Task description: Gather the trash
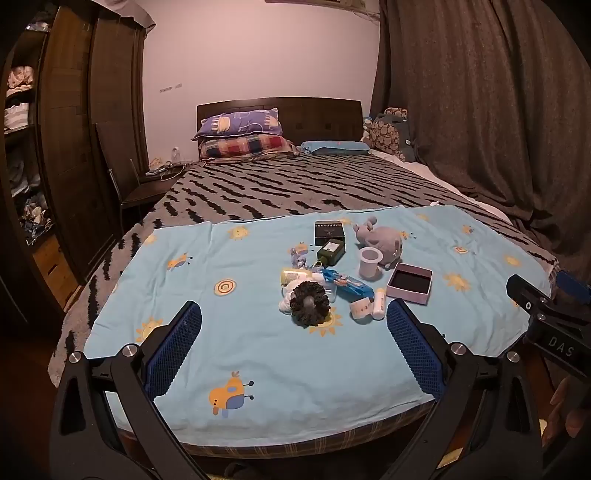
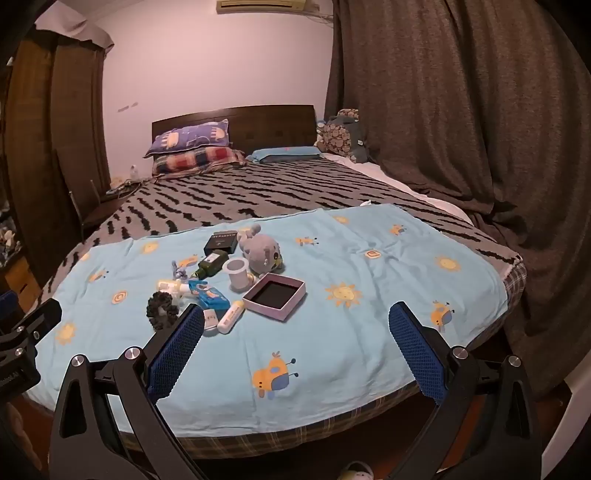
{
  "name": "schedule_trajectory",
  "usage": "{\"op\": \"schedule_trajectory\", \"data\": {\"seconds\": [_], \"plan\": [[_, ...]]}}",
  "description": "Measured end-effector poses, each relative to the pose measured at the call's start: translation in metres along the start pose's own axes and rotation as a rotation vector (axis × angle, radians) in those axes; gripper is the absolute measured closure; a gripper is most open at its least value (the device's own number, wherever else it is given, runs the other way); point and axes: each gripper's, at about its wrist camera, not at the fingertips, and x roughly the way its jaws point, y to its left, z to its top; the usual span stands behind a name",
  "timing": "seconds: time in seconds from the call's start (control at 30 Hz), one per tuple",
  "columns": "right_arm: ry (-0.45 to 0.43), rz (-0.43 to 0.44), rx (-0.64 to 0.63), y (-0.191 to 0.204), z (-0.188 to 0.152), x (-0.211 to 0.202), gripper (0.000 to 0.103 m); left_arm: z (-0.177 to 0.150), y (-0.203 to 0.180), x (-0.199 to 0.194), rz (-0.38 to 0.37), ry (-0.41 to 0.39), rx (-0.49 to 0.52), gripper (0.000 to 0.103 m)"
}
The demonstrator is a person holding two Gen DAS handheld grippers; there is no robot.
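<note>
Ahead in the left wrist view, the left gripper hangs spread wide and empty above the blue sheet; the trash pile lies just beyond, and a wardrobe stands far left. From the right wrist, the right gripper gapes empty too, the pile left of centre, with an air conditioner high on the far wall.

Dim bedroom: a pale wall, a dark wooden wardrobe on the left, heavy grey curtains right, a bed against its wooden headboard.
</note>
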Motion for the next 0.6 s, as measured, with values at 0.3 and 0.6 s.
{"op": "schedule_trajectory", "data": {"seconds": [0.3, 0.6], "plan": [[-0.009, 0.006, 0.007, 0.0002, 0.0004, -0.002, 0.003, 0.0001, -0.0002, -0.0002, 0.002, -0.001, 0.003, 0.008], [-0.016, 0.008, 0.01, 0.0003, 0.0016, -0.0063, 0.003, 0.0006, -0.0004, -0.0002, 0.002, -0.006, 0.001, 0.008]]}}
